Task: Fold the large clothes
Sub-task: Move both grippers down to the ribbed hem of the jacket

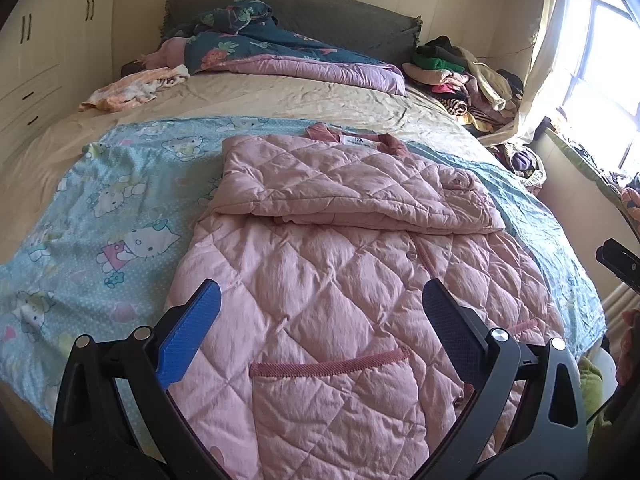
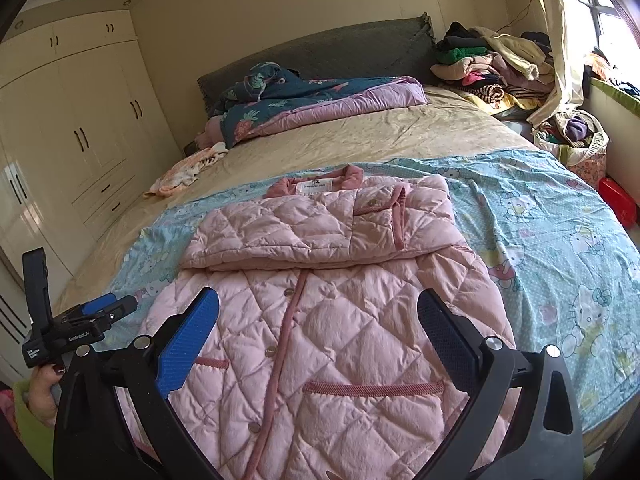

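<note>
writing: "GenRobot.AI" printed on the left gripper; jacket neck label too small to read
left gripper: fingers spread wide, empty, above the jacket hem
right gripper: spread wide too, empty, touching nothing
pink quilted jacket: flat on the Hello Kitty sheet, buttoned, sleeves folded across the chest
hand: grips the left gripper's handle

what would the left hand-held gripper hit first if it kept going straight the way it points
Probably the pink quilted jacket lying on the bed: the open left hand-held gripper aims at its lower front, near the pocket, though depth is unclear.
</note>
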